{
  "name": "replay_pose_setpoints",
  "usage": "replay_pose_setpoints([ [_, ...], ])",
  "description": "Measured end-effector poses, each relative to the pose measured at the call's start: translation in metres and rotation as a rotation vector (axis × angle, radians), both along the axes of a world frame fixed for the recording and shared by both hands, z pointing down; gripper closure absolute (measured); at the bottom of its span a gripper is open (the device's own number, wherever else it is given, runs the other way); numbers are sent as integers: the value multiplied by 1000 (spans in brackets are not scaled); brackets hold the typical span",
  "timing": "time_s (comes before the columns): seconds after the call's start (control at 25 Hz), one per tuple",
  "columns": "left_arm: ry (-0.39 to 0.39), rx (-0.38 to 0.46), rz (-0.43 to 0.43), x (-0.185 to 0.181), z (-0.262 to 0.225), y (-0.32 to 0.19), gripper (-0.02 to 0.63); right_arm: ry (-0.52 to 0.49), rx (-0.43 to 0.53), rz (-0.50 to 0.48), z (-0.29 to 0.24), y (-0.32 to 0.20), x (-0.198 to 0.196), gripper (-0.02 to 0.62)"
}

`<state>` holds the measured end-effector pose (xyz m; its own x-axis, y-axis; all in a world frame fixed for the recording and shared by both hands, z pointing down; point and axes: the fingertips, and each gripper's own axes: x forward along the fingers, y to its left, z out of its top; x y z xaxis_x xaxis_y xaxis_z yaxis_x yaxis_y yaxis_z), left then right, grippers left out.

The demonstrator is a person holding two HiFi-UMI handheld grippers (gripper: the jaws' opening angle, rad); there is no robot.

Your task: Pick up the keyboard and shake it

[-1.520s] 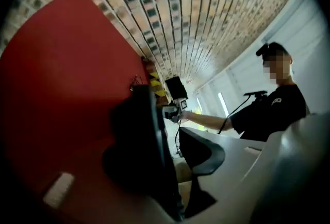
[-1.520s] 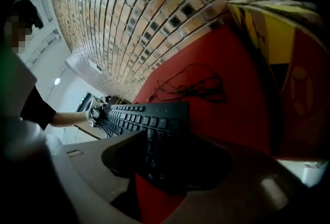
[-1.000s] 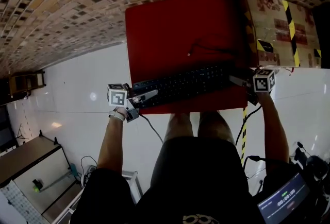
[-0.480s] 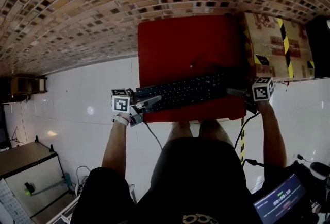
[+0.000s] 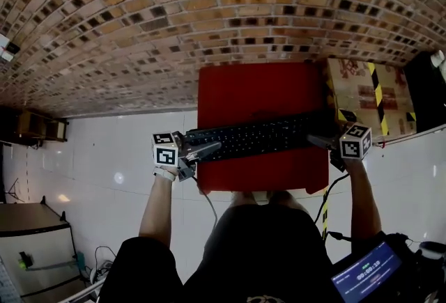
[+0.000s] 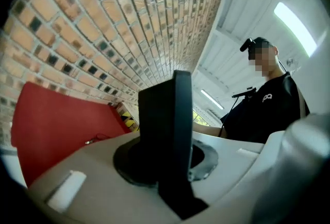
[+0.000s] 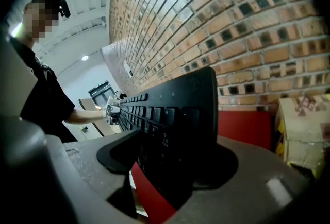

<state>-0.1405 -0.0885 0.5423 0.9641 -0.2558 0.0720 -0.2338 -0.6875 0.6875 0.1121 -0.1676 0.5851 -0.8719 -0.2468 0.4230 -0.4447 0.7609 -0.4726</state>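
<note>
- Keyboard (image 5: 254,138) is judged stiff, light (probably slippery); best held by both ends
- Left gripper (image 5: 210,149) is clamped on one end; right gripper (image 5: 315,142) is being closed on the other

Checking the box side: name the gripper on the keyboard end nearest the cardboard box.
The right gripper, jaws closing with the keyboard between them; the left gripper holds the far end, away from the cardboard box.

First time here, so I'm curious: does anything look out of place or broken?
Nothing spilled or broken. Only the keyboard looks askew: it slants across the red table, its left end past the table's edge.
</note>
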Motion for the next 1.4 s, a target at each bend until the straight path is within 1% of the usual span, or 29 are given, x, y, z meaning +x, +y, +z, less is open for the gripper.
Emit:
replay_pose_setpoints([
  [0.16, -56, 162, 6, 6, -36, -8, 518, 6, 123, 18, -39, -11, 7, 299],
  [0.36, -71, 322, 6, 7, -72, -32, 514, 1, 275, 42, -87, -35, 12, 298],
  [0.48, -82, 450, 1, 12, -103, -47, 509, 2, 387, 49, -125, -49, 16, 296],
  [0.56, -89, 571, -15, 19, -134, -55, 494, 9, 497, 59, -165, -53, 23, 296],
  [0.64, -101, 720, -64, 23, -171, -67, 466, 22, 658, 69, -218, -56, 26, 295],
  [0.72, -120, 860, -150, 21, -208, -79, 398, 26, 835, 84, -269, -52, 26, 295],
  [0.76, -126, 908, -193, 20, -221, -80, 358, 16, 908, 94, -288, -44, 25, 295],
  [0.8, -131, 939, -226, 19, -230, -79, 331, -3, 963, 102, -303, -35, 23, 295],
  [0.84, -136, 957, -251, 18, -236, -78, 306, -22, 997, 107, -311, -28, 21, 295],
  [0.92, -148, 965, -283, 18, -236, -83, 274, -28, 1012, 113, -310, -26, 21, 295],
  [1.04, -191, 931, -308, 21, -223, -91, 231, 27, 984, 122, -293, -24, 27, 291],
  [1.12, -209, 923, -332, 19, -220, -97, 204, 55, 1008, 119, -298, -24, 25, 291],
  [1.2, -192, 926, -360, 15, -223, -103, 196, 57, 1080, 113, -319, -29, 18, 285],
  [1.28, -156, 915, -379, 12, -223, -104, 195, 72, 1134, 107, -334, -26, 12, 282],
  [1.4, -119, 876, -395, 9, -214, -103, 187, 114, 1138, 93, -334, -23, 8, 281],
])
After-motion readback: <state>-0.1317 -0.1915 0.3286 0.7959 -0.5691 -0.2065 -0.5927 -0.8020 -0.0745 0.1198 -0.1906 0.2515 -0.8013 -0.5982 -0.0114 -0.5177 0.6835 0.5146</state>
